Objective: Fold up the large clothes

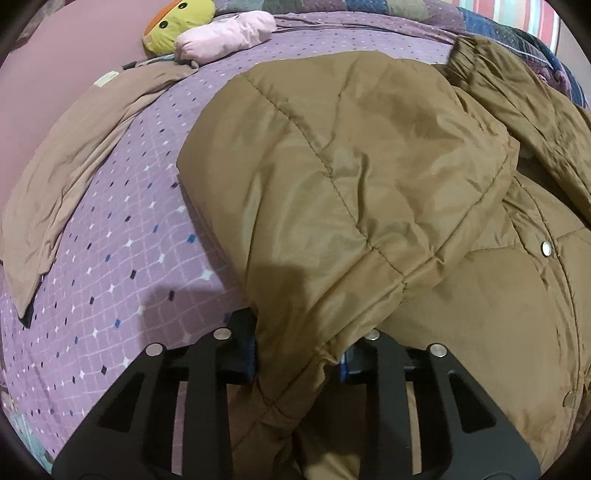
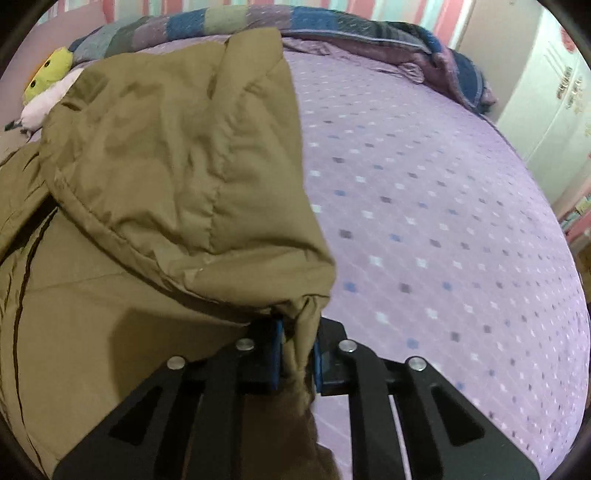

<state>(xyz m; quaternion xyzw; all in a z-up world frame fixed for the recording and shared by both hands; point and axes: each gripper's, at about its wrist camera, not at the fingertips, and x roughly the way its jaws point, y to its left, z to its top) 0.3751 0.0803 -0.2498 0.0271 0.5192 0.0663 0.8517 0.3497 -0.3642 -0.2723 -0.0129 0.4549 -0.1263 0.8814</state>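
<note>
A large brown quilted jacket (image 1: 351, 155) lies on a purple patterned bedspread (image 1: 122, 236). My left gripper (image 1: 299, 350) is shut on a bunched edge of the jacket, whose folded flap lies forward over the body. A snap button (image 1: 546, 248) shows on the front at right. In the right wrist view the same jacket (image 2: 177, 166) fills the left half. My right gripper (image 2: 297, 354) is shut on another bunched edge of it, over the bedspread (image 2: 443, 221).
A tan garment (image 1: 74, 162) lies on the bed to the left. A yellow plush toy (image 1: 177, 22) and a pink plush (image 1: 225, 35) sit at the far edge. A patchwork quilt (image 2: 369, 33) is heaped at the back. A white wardrobe (image 2: 550, 103) stands at right.
</note>
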